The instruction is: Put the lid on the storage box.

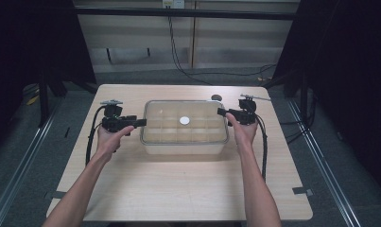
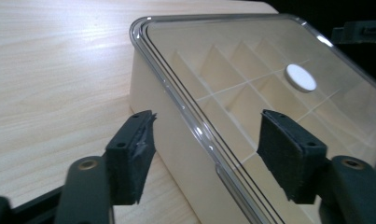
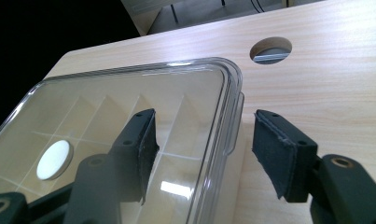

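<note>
A clear plastic box (image 1: 183, 147) with inner dividers stands mid-table, covered by a clear lid (image 1: 202, 111) that has a white round disc (image 1: 185, 121) at its centre. My left gripper (image 1: 142, 123) is at the box's left edge. In the left gripper view it (image 2: 208, 119) stands open astride the lid's rim (image 2: 176, 100), one pad beside the wall, the other above the lid. My right gripper (image 1: 221, 112) is at the right edge. In its own view it (image 3: 205, 116) is open too, straddling the rim (image 3: 232, 100) without pressing on it.
The wooden table (image 1: 178, 189) has a round cable hole (image 1: 216, 98) just behind the box's right corner. Cables trail from both grippers along the forearms. Dark floor and metal rails flank the table.
</note>
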`<state>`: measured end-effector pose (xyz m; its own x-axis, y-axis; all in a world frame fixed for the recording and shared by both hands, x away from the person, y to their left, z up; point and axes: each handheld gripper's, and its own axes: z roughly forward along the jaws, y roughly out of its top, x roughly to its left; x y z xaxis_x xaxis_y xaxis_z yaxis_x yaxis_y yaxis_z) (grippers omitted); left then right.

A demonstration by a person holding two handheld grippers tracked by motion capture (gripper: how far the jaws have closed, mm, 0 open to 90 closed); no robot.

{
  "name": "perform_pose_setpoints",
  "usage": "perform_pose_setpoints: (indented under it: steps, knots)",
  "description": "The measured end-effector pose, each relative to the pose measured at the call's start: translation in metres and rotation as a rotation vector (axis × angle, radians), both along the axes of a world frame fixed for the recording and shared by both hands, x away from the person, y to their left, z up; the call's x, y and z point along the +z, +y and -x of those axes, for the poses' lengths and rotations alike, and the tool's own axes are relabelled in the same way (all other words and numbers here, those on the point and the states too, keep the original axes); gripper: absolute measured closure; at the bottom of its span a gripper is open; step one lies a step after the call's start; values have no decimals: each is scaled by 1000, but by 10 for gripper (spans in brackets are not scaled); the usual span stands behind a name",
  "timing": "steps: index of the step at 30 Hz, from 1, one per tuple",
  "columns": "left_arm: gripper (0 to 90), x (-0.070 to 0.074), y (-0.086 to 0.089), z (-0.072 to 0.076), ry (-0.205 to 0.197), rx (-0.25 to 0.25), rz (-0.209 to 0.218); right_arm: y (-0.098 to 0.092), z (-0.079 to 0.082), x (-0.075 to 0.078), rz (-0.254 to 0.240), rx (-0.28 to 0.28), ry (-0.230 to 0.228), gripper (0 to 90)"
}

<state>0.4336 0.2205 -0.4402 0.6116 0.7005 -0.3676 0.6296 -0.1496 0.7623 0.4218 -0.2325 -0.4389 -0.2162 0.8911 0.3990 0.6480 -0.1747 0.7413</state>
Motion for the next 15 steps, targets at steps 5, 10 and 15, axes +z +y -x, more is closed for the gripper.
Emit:
perform_pose_setpoints:
  steps: [5,10,15]
  knots:
    - [334,2,3,11,-10,1,-31,-3,9,3,16,11,-6,417]
    - [333,1,10,24,-17,1,-33,-5,22,9,36,43,-36,436]
    - [346,7,21,38,-46,-6,-62,-4,38,17,50,94,-63,437]
